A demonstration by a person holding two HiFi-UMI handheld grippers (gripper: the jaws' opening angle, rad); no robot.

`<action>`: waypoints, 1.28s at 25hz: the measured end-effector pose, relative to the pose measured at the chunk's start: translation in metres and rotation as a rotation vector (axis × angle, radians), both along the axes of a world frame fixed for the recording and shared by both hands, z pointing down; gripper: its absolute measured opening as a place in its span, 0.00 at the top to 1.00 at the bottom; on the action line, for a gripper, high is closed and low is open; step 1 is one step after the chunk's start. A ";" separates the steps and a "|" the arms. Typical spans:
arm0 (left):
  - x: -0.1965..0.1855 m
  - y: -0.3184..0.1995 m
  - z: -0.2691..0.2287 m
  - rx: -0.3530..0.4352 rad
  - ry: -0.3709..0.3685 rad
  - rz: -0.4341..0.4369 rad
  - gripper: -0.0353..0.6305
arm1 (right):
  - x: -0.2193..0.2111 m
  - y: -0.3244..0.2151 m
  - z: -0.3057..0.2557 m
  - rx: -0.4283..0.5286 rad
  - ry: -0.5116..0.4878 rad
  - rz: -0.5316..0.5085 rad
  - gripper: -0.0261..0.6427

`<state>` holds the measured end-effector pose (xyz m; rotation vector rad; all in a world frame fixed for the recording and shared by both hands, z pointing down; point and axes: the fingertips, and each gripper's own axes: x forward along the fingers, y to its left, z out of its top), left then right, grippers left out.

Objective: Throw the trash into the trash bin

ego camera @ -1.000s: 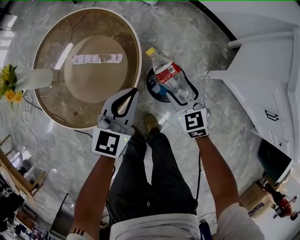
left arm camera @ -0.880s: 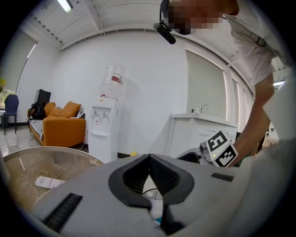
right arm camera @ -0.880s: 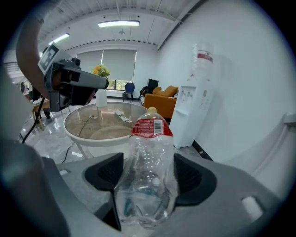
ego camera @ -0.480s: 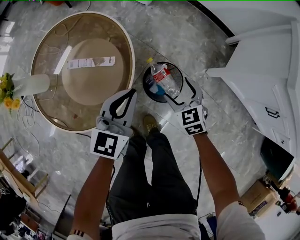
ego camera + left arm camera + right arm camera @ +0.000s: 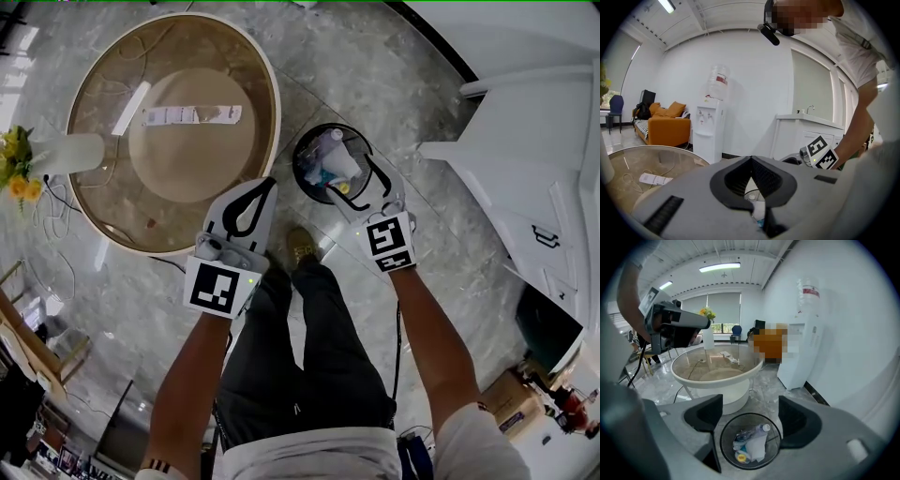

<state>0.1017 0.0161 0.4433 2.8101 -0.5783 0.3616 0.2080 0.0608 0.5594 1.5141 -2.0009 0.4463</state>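
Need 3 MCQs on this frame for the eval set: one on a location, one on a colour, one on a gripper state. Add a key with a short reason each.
1. Where is the plastic bottle?
A) beside the trash bin
B) inside it
C) balanced on its rim

2. What colour are the flowers?
A) yellow
B) red
C) purple

3. How do the left gripper jaws stand?
A) wide apart
B) closed on the bottle
C) shut, tips touching, nothing held

Key:
1 B: the right gripper view shows the bottle lying among the trash within the bin's rim.
2 A: the head view shows yellow blooms.
3 C: the left gripper view shows the jaw tips meeting with nothing between them.
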 end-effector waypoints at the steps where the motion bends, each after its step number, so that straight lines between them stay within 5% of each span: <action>1: -0.002 -0.001 0.000 -0.002 0.001 -0.007 0.95 | -0.003 -0.003 -0.004 0.015 -0.007 -0.006 0.41; 4: -0.012 -0.007 -0.001 -0.003 0.006 -0.038 0.95 | -0.012 -0.015 -0.021 0.079 -0.008 -0.032 0.46; 7: -0.021 -0.014 -0.002 0.001 0.007 -0.067 0.95 | -0.016 -0.027 -0.038 0.145 0.026 -0.051 0.82; 9: -0.028 -0.018 -0.003 0.003 0.008 -0.083 0.95 | -0.021 -0.035 -0.043 0.166 0.035 -0.060 0.94; 32: -0.105 -0.087 -0.001 0.048 -0.020 -0.237 0.95 | -0.169 -0.136 -0.112 0.279 -0.092 -0.407 0.96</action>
